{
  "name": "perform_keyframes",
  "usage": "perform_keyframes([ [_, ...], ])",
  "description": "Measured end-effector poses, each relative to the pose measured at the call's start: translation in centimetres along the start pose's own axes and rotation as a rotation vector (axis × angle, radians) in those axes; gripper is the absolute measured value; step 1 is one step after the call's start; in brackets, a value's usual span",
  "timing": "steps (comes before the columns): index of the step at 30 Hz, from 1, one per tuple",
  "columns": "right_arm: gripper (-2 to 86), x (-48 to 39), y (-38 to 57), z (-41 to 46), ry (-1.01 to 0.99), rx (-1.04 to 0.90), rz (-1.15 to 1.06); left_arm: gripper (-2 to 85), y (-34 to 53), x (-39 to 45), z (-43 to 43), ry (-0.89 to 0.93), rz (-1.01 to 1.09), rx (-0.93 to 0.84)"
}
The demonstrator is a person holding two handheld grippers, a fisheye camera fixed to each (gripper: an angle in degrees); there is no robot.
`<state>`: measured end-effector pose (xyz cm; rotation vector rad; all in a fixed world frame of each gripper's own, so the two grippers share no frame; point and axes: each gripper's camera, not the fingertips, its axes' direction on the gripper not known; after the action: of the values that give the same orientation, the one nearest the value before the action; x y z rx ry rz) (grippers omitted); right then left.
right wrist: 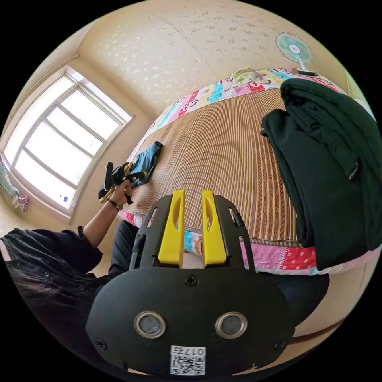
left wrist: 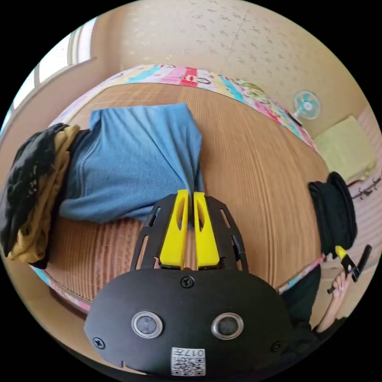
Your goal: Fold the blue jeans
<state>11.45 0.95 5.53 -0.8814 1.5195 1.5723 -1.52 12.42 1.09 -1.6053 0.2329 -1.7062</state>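
**A:** so what's the left gripper (left wrist: 190,195) doing? from the left gripper view the yellow jaws look pinched together on a bunched corner of the blue jeans (left wrist: 135,159), fabric gathers right into the gap between the tips.

**B:** yep, clamped on the cloth. The jeans are a soft, lightly ribbed-looking blue, folded into a rough rectangle, lying on the woven bamboo mat (left wrist: 254,167) that covers the bed. Fine parallel slats, tan and brown. A patchwork quilt (left wrist: 187,75) in pink, blue and yellow peeks out round the mat's edge.

**A:** and the pile just beside the jeans?

**B:** mustard garment (left wrist: 36,223) with a dark lacy-looking one (left wrist: 24,187) on top, both crumpled, touching the jeans' far end.

**A:** right gripper (right wrist: 193,197)?

**B:** jaws apart with a small gap, nothing between them, held off the bed's edge pointing across the mat. Next to it there's a stack of folded black clothes (right wrist: 318,171), smooth and thick, at the mat's near edge.

**A:** in that right gripper view I can also see the person's hand (right wrist: 119,189) gripping the other tool, forearm stretched out from a black sleeve (right wrist: 51,246).

**B:** same, wrist bent toward the jeans. Small fan (right wrist: 294,49) by the wall too.
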Motion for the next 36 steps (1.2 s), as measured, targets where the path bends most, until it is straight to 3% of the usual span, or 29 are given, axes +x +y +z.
perform_keyframes([
  [2, 8.2, -0.5, -0.3, 0.3, 0.018, -0.030, -0.034, 2.0, 4.7, 4.1, -0.7, 0.249, 0.164, -0.051],
  [5, 9.8, -0.6, -1.2, 1.7, -0.041, -0.057, -0.042, 2.5, 11.8, 8.3, -0.9, 0.476, 0.278, -0.164],
  [9, 12.2, -2.4, -2.9, 5.2, -0.156, -0.100, -0.061, 5.0, 17.4, 9.9, -4.3, 0.682, 0.329, -0.150],
  [12, 13.0, -5.6, -4.4, 8.9, -0.182, -0.117, -0.127, 7.1, 17.4, 7.1, -9.6, 0.601, 0.293, 0.004],
  [14, 12.0, -7.7, -5.7, 13.0, -0.140, -0.163, -0.173, 8.3, 15.4, 2.8, -13.4, 0.443, 0.165, 0.136],
  [17, 5.7, -9.4, -7.1, 20.1, 0.006, -0.429, -0.245, 10.6, 11.8, -3.1, -15.0, 0.350, -0.045, 0.161],
  [18, 5.0, -9.7, -7.3, 20.3, 0.014, -0.431, -0.253, 11.4, 11.1, -4.1, -15.1, 0.349, -0.085, 0.148],
  [24, 2.5, -8.8, -7.2, 7.5, 0.071, 0.022, -0.179, 12.2, 7.8, -8.1, -14.1, 0.287, -0.245, 0.101],
  [28, 2.0, -2.8, -4.9, 7.9, 0.402, -0.112, -0.002, 13.5, 6.0, -7.6, -9.4, 0.179, -0.312, 0.034],
  [32, 2.0, -0.1, -1.5, 6.3, 0.300, -0.117, 0.056, 13.5, 2.2, -5.5, -5.5, 0.409, -0.284, 0.019],
  [36, 1.8, 0.8, -0.8, 4.8, 0.243, -0.075, 0.095, 12.7, -2.3, -1.6, -2.6, 0.313, -0.175, -0.080],
])
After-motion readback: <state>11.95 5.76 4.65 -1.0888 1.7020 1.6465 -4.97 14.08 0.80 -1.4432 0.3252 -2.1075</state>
